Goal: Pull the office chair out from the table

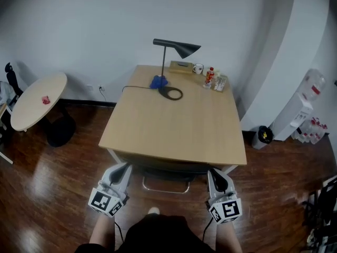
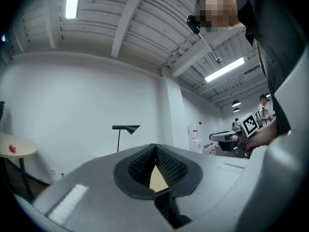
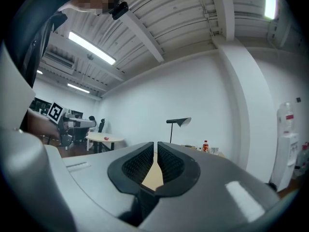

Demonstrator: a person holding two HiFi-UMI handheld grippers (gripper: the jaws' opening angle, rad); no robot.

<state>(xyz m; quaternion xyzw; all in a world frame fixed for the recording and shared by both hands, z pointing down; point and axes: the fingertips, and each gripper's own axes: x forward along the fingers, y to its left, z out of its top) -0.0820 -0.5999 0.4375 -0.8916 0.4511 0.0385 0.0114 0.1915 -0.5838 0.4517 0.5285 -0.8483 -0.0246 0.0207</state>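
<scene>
The office chair [image 1: 167, 172] stands pushed in under the near edge of the table [image 1: 174, 130], between the two grippers and right in front of the person. It faces in toward the table, with its back side turned to the person. What shows of it runs left to right, parallel to the table's near edge. Only a little is visible: a dark strip just below the tabletop, and under that a pale metal bar [image 1: 166, 190] bent into a shallow U. The seat and base are hidden by the table. The left gripper [image 1: 125, 166] points level at the table's near left corner. In the left gripper view its jaws are closed tip to tip, with nothing between them and only a wedge of tabletop visible behind. The right gripper [image 1: 215, 172] sits at the near right corner, also level. In the right gripper view its jaws are almost together, leaving a thin slit and holding nothing. Neither gripper can be seen touching the chair. At the far end of the table are a black lamp [image 1: 176, 47], a mug [image 1: 198, 68] and a bottle [image 1: 209, 76].
</scene>
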